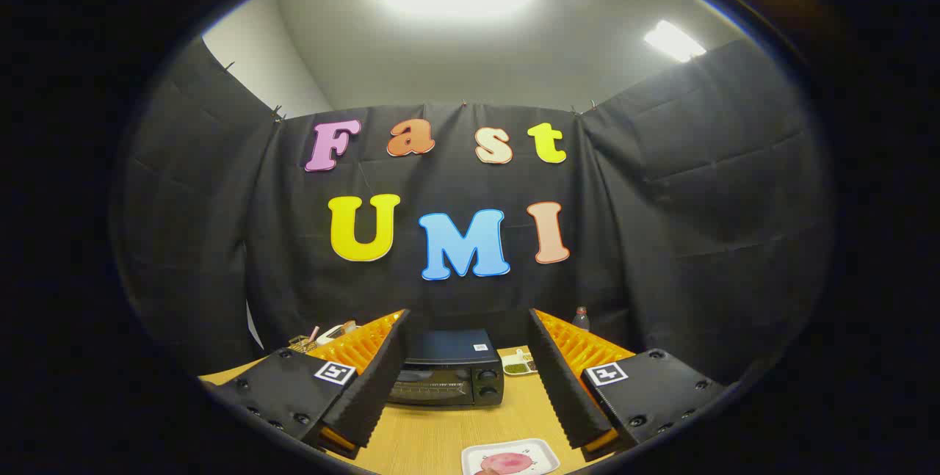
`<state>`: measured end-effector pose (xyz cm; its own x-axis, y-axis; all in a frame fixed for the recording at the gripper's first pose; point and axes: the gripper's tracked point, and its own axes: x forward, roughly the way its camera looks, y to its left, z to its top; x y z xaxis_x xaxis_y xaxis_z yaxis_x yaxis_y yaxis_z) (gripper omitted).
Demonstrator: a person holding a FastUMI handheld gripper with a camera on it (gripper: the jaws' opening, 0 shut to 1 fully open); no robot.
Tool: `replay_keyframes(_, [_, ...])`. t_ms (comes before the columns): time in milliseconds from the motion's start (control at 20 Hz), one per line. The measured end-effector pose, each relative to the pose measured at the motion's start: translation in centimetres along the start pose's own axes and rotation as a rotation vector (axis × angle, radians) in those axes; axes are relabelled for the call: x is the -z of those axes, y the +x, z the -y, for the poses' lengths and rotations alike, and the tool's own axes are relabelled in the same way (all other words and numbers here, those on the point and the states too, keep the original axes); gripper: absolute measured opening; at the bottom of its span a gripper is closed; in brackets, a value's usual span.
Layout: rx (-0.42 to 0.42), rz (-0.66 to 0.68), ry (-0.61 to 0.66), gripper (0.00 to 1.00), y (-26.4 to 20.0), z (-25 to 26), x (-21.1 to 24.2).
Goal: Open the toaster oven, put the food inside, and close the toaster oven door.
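A black toaster oven (pixel 449 376) stands on the wooden table (pixel 426 438), beyond my fingers, with its glass door closed and two knobs on its right side. My gripper (pixel 468 372) is open, its orange-and-black fingers (pixel 371 379) spread wide on either side of the oven, well short of it. A white square plate (pixel 510 458) with pink food (pixel 507 463) on it lies on the table between and below the fingers, close to me and slightly toward the right finger.
A small white dish (pixel 519 365) with green contents sits just right of the oven. A bottle (pixel 581 318) stands behind the right finger. Behind the left finger are a wire basket (pixel 302 343) and other small items (pixel 334 332).
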<state>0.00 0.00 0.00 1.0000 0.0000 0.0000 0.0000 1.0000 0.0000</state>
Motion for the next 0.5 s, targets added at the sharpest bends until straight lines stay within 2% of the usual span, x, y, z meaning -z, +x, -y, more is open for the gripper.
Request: replay_keyframes(500, [-0.047,0.013,0.002,0.98,-0.5,-3.3,-0.8])
